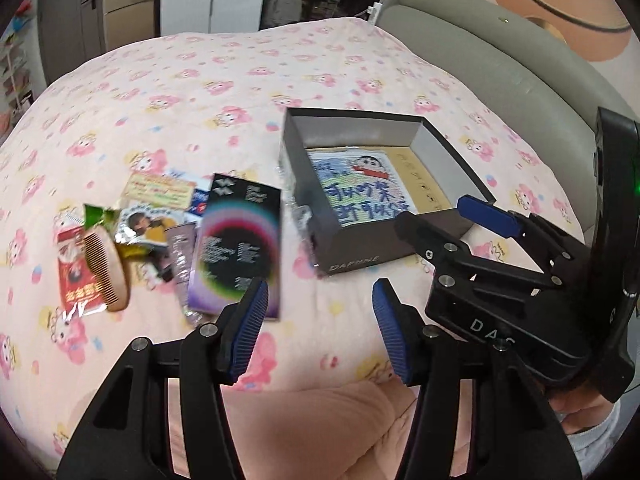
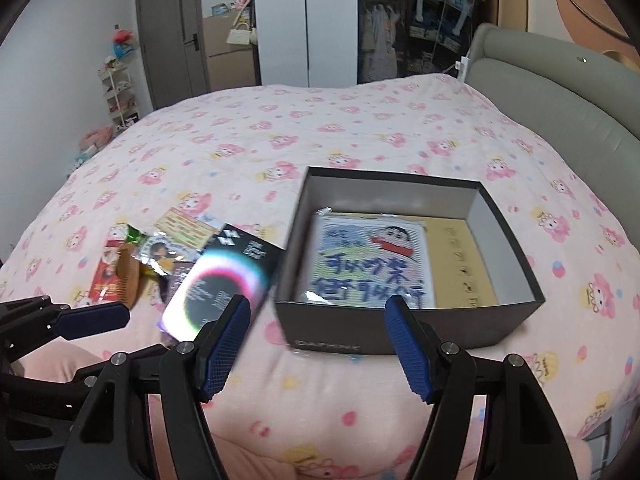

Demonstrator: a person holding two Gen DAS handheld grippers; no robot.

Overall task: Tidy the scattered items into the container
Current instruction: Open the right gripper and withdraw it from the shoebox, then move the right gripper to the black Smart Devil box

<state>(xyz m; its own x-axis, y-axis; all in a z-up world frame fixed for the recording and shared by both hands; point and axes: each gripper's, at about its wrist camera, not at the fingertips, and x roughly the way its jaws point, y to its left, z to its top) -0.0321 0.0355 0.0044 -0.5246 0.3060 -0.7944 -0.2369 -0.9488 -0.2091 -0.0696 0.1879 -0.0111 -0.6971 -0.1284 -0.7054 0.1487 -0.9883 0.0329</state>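
Observation:
An open dark grey box (image 1: 344, 252) (image 2: 404, 326) stands on the bed, with a cartoon picture card (image 1: 360, 192) (image 2: 368, 260) and a yellow sheet inside. Left of it lies a heap: a black card with a coloured ring (image 1: 236, 240) (image 2: 224, 280), a wooden comb (image 1: 108, 268) (image 2: 128, 276), a red packet (image 1: 74, 280), a photo packet (image 1: 140, 228) and a yellow card (image 1: 158, 194). My left gripper (image 1: 320, 328) hangs open and empty over the quilt, near the black card. My right gripper (image 2: 316, 344) is open and empty before the box's front wall.
Everything lies on a pink patterned quilt (image 2: 360, 128) that covers the bed. A grey padded headboard (image 2: 560, 92) runs along the right. Beyond the bed's far edge are wardrobes, a door and shelves. A hand (image 1: 580, 404) holds the right gripper.

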